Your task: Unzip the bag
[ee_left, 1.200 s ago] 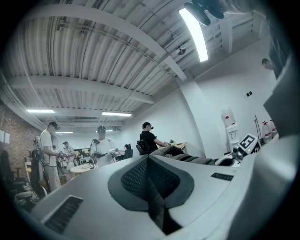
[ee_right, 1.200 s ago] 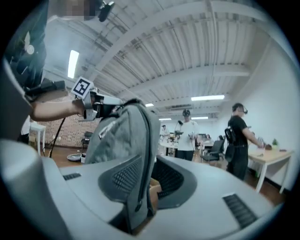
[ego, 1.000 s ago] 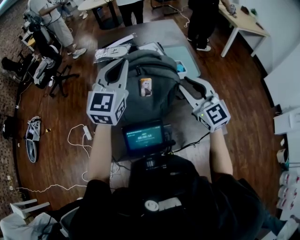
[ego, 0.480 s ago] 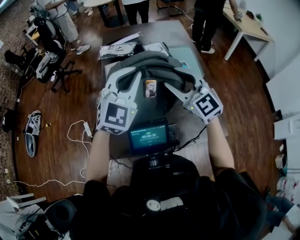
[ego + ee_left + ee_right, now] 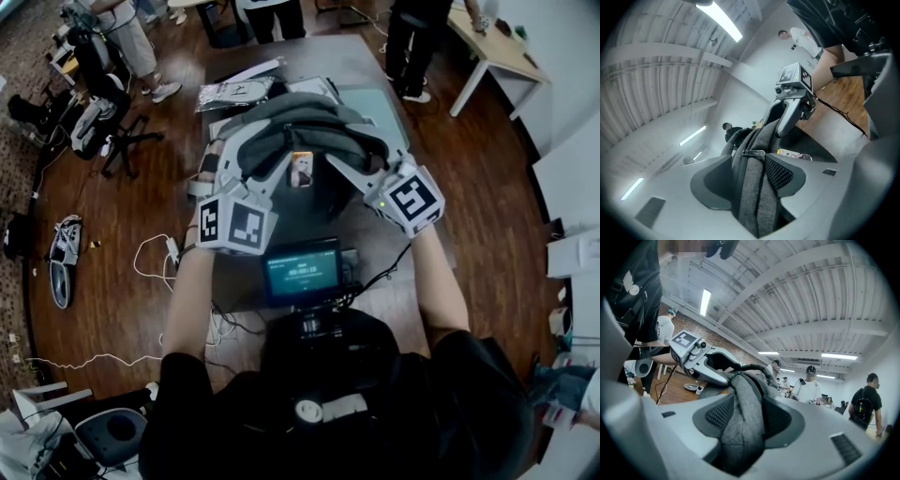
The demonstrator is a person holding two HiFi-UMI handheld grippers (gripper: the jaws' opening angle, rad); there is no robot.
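Seemingly well along: bag (image 5: 298, 111) on table (image 5: 323, 56) gapes dark at top, so zip prob mostly undone; can't tell how much is left. L gripper (image 5: 251, 155) just opened wide, strap w/ zip pull (image 5: 753, 152) loose betw jaws. R gripper (image 5: 361, 159) also just opened fully, bag fold betw jaws, unpinched.

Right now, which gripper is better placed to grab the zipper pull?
Left, probably. The zipper pull sits on the fabric right at the jaw tips of the left gripper. The right gripper straddles only a plain fold of the bag. Both grippers' jaws have just been opening.
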